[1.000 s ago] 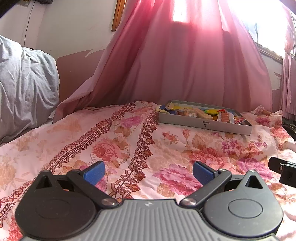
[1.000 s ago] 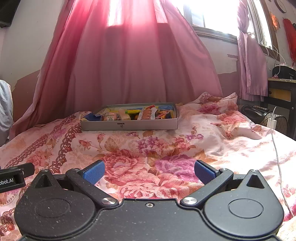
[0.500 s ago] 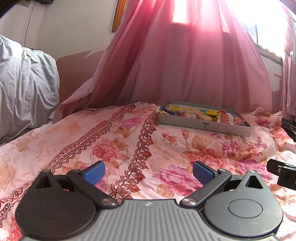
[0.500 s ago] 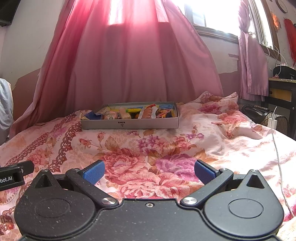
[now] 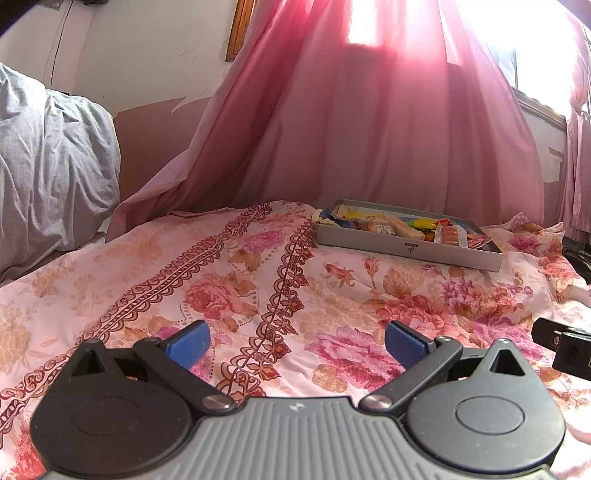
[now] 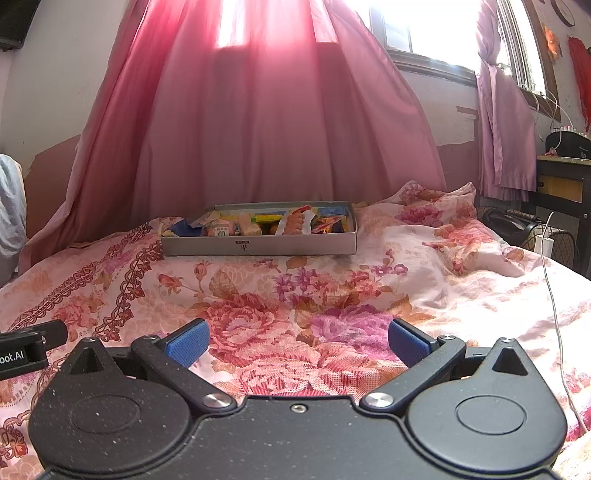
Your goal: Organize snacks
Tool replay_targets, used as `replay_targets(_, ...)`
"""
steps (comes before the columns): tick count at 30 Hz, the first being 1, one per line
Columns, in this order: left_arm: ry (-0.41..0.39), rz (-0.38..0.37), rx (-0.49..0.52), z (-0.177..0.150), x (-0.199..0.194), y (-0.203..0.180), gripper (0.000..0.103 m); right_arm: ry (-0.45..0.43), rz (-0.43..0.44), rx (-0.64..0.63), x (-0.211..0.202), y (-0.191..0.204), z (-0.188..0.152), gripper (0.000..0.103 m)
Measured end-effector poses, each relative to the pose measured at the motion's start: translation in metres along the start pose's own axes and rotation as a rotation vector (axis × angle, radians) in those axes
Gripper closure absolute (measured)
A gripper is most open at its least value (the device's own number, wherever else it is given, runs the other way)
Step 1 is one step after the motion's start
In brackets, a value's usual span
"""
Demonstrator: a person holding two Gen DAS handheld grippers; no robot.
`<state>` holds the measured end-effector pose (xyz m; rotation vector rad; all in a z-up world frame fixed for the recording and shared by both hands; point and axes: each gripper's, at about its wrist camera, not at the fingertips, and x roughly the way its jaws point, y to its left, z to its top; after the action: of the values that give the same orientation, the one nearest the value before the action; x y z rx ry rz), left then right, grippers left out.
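Right wrist view shows the grey tray [image 6: 258, 245] of snacks [image 6: 295, 221] near the bed's far edge, marginally lower in frame than a second ago. Left gripper [image 5: 297, 341] and right gripper [image 6: 298, 341] stay spread, empty; whether sorting is finished is unclear, possibly complete.

The right gripper [image 6: 297, 341] hovers low over a bed covered by a floral bedsheet [image 6: 332, 291], its blue-padded fingers [image 6: 186, 341] spread wide with nothing between them. Well ahead, a shallow grey box [image 6: 258, 245] sits on the sheet, filled with mixed snack packets [image 6: 295, 221] crowded together. Behind it hangs a pink curtain [image 6: 258, 122], lit from a window [image 6: 417, 33]. The tip of the left gripper [image 6: 26, 349] shows at the left edge. A white cable [image 6: 554, 295] trails over the bed on the right, near a dark desk [image 6: 565, 177].
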<state>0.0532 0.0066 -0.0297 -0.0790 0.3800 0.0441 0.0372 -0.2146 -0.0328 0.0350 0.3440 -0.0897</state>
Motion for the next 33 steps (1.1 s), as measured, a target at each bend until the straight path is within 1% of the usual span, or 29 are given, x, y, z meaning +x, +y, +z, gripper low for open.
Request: replay_targets(33,-0.003,0.006,-0.006,0.0001,-0.0013,0.0007,0.0,0.002,-0.002,-0.001,0.0,0.0004,0.0001,0.001)
